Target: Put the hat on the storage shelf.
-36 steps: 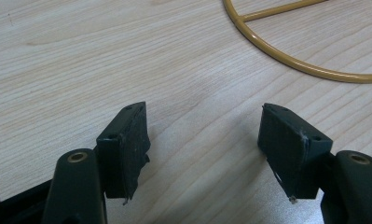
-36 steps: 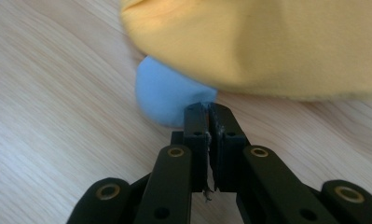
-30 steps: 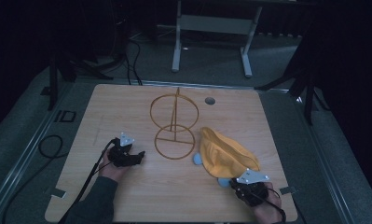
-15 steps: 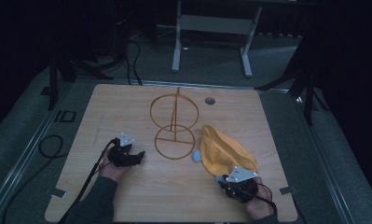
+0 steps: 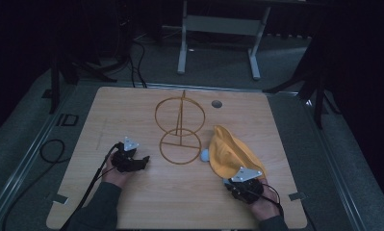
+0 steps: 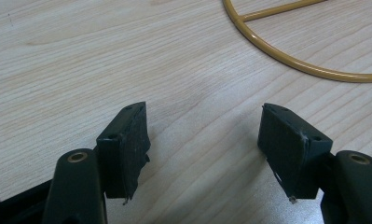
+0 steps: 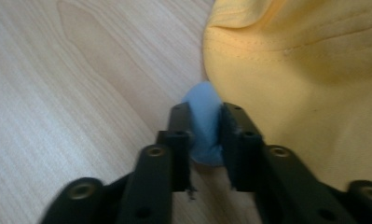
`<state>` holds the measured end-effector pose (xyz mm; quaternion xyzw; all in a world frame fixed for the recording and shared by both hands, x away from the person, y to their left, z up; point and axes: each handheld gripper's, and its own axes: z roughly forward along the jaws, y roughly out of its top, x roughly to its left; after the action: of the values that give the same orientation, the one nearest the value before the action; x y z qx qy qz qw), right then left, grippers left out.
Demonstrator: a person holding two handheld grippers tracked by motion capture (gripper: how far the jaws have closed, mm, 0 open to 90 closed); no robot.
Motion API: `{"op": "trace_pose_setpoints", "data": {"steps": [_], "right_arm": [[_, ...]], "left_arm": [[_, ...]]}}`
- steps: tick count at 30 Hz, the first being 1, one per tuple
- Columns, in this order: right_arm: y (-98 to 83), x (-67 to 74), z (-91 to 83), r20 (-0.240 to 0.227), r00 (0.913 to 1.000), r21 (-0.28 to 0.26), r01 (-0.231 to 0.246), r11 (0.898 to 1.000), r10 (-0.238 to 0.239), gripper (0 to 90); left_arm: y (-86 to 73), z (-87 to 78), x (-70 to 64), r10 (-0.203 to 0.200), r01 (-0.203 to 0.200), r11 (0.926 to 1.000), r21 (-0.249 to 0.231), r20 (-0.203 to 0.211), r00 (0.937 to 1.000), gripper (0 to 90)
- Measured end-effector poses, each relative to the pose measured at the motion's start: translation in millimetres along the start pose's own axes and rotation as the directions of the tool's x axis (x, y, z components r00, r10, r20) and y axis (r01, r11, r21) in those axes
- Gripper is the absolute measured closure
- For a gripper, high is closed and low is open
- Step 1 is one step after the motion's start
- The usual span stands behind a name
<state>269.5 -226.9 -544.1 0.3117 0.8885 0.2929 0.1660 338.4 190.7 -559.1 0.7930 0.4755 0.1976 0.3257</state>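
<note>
Item 1: wooden table (image 5: 146, 202), light grain, set on a dark floor.

Item 2: left gripper (image 5: 140, 160), held in the left hand (image 5: 113, 171) at about 8 o'clock on the table top. The jaws are spread wide with bare wood between them, as seen in the left gripper view (image 6: 204, 140); nothing is held. A black cable (image 5: 91, 185) is trailed from it toward the near edge.

Item 3: gold wire stand (image 5: 180, 126), placed near the table centre. It is formed of a flat ring on the wood, an upright ring and a vertical rod. An arc of the flat ring (image 6: 286, 58) is seen at 1 o'clock of the left gripper, near but apart from it.

Item 4: round grommet hole (image 5: 216, 103), located at 1 o'clock on the table, beyond the stand.

Item 5: yellow cap (image 5: 228, 154), laid crumpled at 4 o'clock on the table, just beside the flat ring. A pale blue part (image 5: 204, 155) is shown at its left edge.

Item 6: right gripper (image 5: 228, 184), held in the right hand (image 5: 262, 204) at 5 o'clock, touching the cap's near edge. In the right gripper view (image 7: 206, 140) the jaws are closed on a pale blue tab (image 7: 203, 121), with the yellow cap fabric (image 7: 305, 70) just beside it.
</note>
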Motion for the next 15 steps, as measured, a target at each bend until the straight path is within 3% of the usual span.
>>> {"op": "trace_pose_setpoints", "data": {"steps": [3, 11, 15], "right_arm": [[2.4, 0.6, -2.2, 0.021, 0.9998, -0.009, -0.002, 1.000, 0.002, 83.7], [9.0, -3.5, -18.9, 0.004, 0.9999, -0.074, -0.015, 0.997, 0.015, 84.3], [15.6, -6.2, -30.9, 0.027, 0.9996, -0.087, -0.002, 0.996, 0.005, 84.3]], "left_arm": [[0.0, -0.1, 0.1, 0.001, -0.001, 1.0000, 0.001, 0.000, 1.0000, 33.7], [0.0, 0.0, 0.1, 0.001, -0.001, 1.0000, 0.000, 0.000, 1.0000, 33.7], [0.0, 0.0, 0.0, 0.000, 0.000, 1.0000, 0.000, 0.000, 1.0000, 33.7]]}}
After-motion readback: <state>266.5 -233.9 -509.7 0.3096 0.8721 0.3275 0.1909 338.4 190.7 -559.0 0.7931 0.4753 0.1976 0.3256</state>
